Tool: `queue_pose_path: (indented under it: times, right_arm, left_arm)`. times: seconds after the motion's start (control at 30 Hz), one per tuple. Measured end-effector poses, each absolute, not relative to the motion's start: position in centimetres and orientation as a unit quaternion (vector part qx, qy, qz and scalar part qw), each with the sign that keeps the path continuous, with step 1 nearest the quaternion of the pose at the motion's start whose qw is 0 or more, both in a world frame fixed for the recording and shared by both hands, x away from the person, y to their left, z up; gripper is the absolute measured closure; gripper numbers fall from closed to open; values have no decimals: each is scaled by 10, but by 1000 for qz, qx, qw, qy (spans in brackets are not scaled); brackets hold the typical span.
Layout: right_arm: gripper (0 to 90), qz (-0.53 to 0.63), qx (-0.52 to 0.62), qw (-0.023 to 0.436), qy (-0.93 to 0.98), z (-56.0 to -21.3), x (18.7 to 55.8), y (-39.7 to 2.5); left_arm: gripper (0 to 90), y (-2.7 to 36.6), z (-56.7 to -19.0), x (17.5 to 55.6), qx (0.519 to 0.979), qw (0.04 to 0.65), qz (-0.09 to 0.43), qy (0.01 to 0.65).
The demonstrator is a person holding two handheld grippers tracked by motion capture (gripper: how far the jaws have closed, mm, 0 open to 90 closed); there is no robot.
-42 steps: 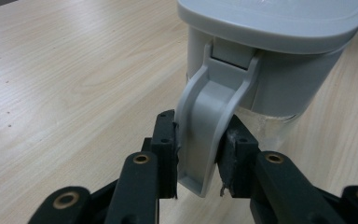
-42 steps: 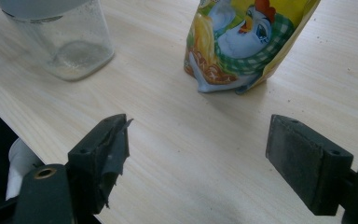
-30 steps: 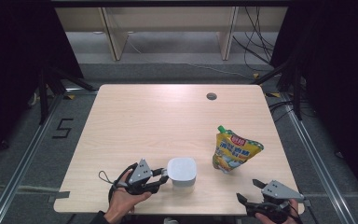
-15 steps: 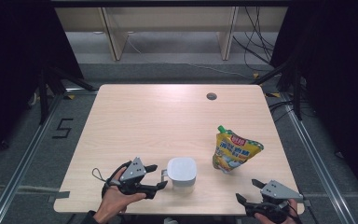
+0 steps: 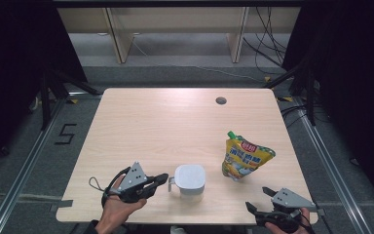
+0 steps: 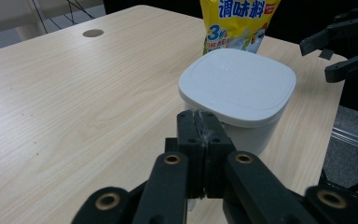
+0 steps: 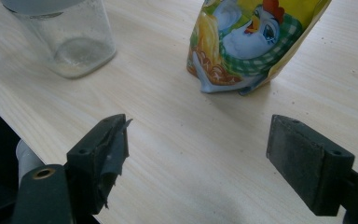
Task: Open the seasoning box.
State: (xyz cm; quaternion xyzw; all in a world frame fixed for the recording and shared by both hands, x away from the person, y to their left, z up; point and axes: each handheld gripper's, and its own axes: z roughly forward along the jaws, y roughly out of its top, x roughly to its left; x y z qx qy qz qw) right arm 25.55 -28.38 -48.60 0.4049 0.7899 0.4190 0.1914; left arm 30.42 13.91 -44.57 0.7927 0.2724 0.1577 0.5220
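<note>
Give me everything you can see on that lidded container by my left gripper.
The container is a squarish, round-cornered jar with clear, slightly frosted walls and a white lid seated on top. It stands upright near the table's front edge, left of the yellow pouch and apart from it. It looks empty, though the frosting makes this uncertain. A small handle juts from its left side, and the left gripper is shut on that handle.

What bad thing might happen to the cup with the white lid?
The left tongs are shut on the thin handle of the lidded cup, so a lift might tilt it or let it slip. The yellow pouch stands close beside it; a swing that way could knock it over. The right tongs are open, not helping.
</note>
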Motion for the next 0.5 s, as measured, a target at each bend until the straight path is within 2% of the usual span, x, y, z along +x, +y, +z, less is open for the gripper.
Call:
queue_pose_path:
  times: [0.5]
  right_arm:
    - [227,422,407,191,787,-487,256,-283]
  left_arm:
    - [891,122,-427,308,793,531,154,254]
